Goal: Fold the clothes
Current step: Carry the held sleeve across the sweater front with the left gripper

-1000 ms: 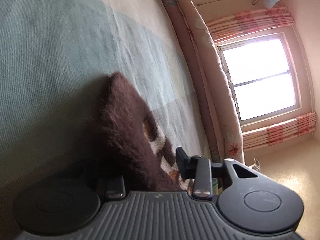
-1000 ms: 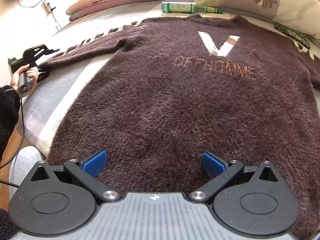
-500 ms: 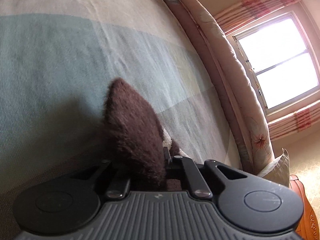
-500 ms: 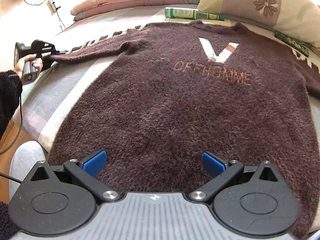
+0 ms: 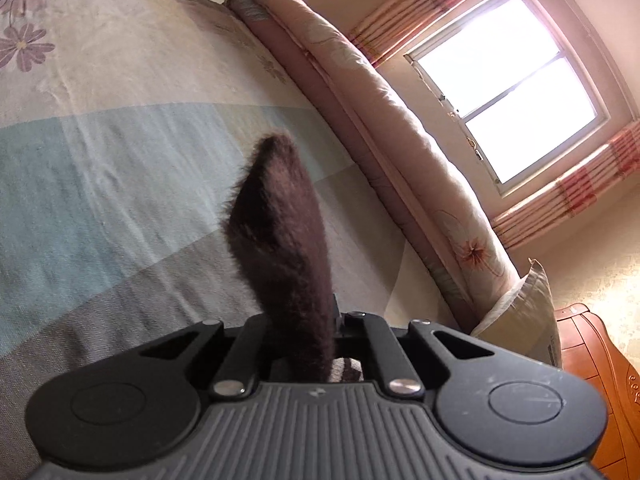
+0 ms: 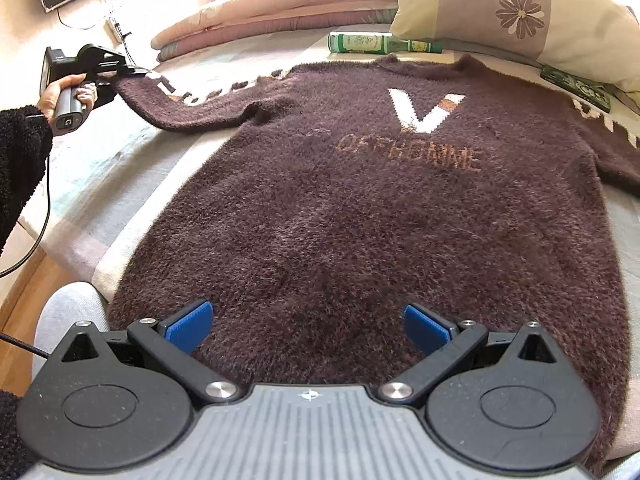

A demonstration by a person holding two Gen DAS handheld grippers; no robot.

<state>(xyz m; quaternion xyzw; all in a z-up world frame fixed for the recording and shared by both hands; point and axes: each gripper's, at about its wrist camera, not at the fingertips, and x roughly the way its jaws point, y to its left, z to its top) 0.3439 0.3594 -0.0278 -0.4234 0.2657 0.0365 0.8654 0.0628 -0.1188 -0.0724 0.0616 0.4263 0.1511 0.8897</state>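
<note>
Pinching the cuff end of the sweater's sleeve, your left gripper had its fingers pressed together on the fuzzy brown knit, which stood up from between them against the bed. In the right wrist view that same left gripper sat at the far left edge of the bed, gripped in your hand with a dark knitted cuff at the wrist, and the sleeve ran from it in a raised, slightly sagging line back to the shoulder.

The sweater lay spread flat, front up, across the bed, white "V" and tan lettering on the chest, collar pointing away from you. Its other sleeve trailed off to the right edge.

Your right gripper hovered over the hem with its blue-padded fingers spread wide, holding nothing; contact with the knit could not be told.

Beyond the collar lay a green bottle on its side, just beside a flowered pillow. A rolled quilt lined the far side of the bed under a bright window.
</note>
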